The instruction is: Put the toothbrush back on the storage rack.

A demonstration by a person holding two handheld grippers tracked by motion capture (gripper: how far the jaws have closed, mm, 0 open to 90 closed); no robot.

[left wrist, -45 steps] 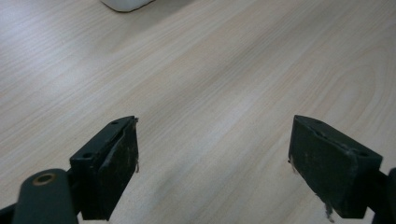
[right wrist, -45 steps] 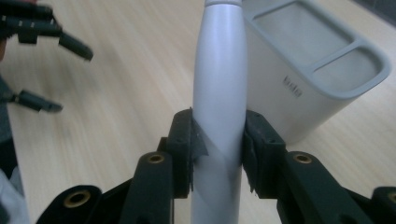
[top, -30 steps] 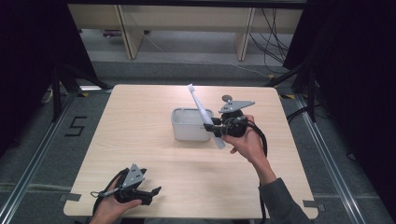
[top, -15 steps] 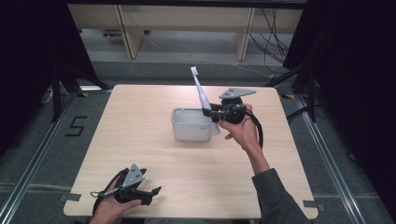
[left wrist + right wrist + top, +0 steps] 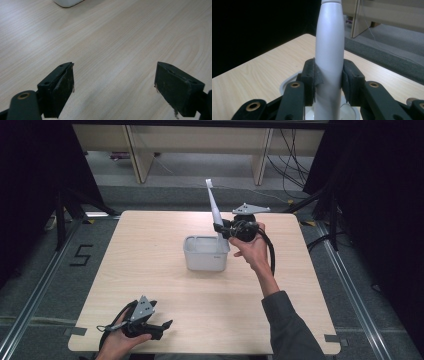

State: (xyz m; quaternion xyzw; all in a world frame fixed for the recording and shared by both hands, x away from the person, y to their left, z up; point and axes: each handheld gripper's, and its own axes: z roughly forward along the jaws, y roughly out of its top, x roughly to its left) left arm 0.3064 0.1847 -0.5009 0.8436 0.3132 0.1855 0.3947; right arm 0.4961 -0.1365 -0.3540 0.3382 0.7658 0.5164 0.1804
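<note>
Upright, toothbrush (image 5: 329,50) clamped in right claw (image 5: 329,77).

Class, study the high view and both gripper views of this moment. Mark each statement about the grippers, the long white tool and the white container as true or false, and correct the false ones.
1. The right gripper is shut on the white tool. True.
2. The white tool lies flat on the table. False: it stands nearly upright, its lower end at the white container.
3. The left gripper has its jaws open with nothing between them. True.
4. The left gripper is beside the container. False: it sits at the table's near edge, well apart from it.
5. The container stands near the middle of the table. True.
</note>
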